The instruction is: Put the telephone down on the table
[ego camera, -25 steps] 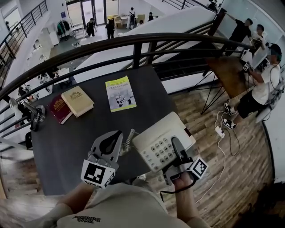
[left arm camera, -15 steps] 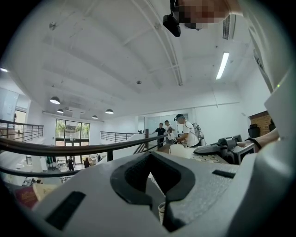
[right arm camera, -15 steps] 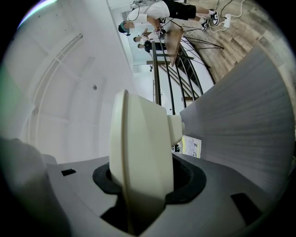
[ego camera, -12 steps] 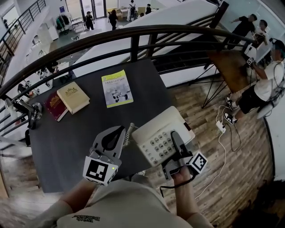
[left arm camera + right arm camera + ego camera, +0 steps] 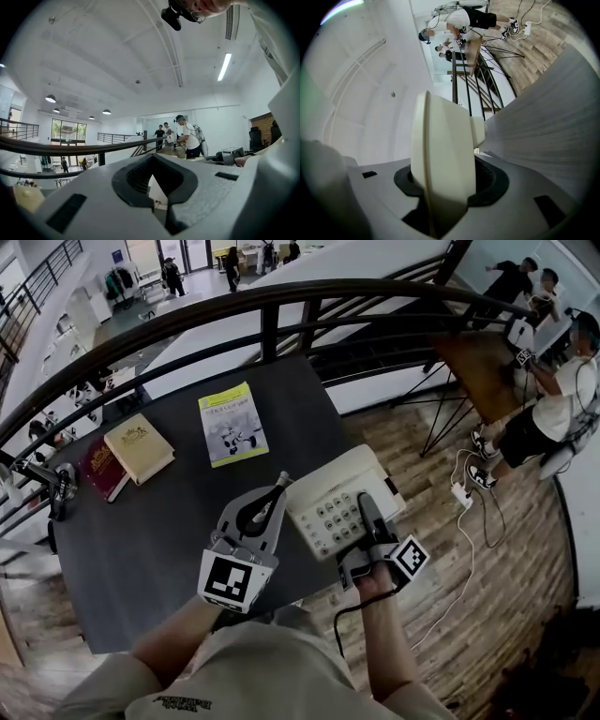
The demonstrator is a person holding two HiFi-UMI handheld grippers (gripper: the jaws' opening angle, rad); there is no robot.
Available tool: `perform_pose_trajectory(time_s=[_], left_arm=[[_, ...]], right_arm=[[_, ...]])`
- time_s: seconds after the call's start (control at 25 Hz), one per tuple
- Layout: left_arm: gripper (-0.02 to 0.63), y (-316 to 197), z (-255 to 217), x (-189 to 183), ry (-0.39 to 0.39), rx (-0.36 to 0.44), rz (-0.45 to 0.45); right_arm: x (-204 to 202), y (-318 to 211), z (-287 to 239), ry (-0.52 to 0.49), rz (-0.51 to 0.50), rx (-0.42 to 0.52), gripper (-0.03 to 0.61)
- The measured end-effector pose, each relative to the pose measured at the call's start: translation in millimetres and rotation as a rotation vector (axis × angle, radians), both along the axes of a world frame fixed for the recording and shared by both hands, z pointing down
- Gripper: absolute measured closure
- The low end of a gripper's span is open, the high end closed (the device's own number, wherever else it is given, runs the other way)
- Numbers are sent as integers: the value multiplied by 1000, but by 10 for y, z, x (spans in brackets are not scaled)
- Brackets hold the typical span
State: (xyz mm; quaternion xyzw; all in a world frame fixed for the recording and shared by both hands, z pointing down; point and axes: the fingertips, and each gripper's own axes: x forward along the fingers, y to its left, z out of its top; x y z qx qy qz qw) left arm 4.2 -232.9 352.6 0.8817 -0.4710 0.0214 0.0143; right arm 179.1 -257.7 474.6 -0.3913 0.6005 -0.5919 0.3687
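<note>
While it is clamped at its near edge between the half-spread jaws of the right gripper (image 5: 366,510), a cream plastic push-button telephone (image 5: 330,491) is held level at the near right corner of the dark rectangular table (image 5: 150,540). Whether it rests on the tabletop cannot be told. The left gripper (image 5: 278,484) is held just left of it with jaws brought together. A grey coiled cord (image 5: 271,506) is seen at them, not clearly pinched.

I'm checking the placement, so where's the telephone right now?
In the head view, the telephone is right of centre, clamped in the right tongs at the dark table's near right corner.
</note>
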Motion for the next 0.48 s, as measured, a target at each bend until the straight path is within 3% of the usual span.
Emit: perform_pose_trajectory(time_s=[0.28, 0.48], left_arm=[[609, -508, 665, 337, 34, -121, 61], [609, -831, 1065, 505, 116, -211, 85]], right_arm=[[237, -435, 525, 50, 43, -54, 371], [375, -682, 1048, 62, 68, -123, 371]])
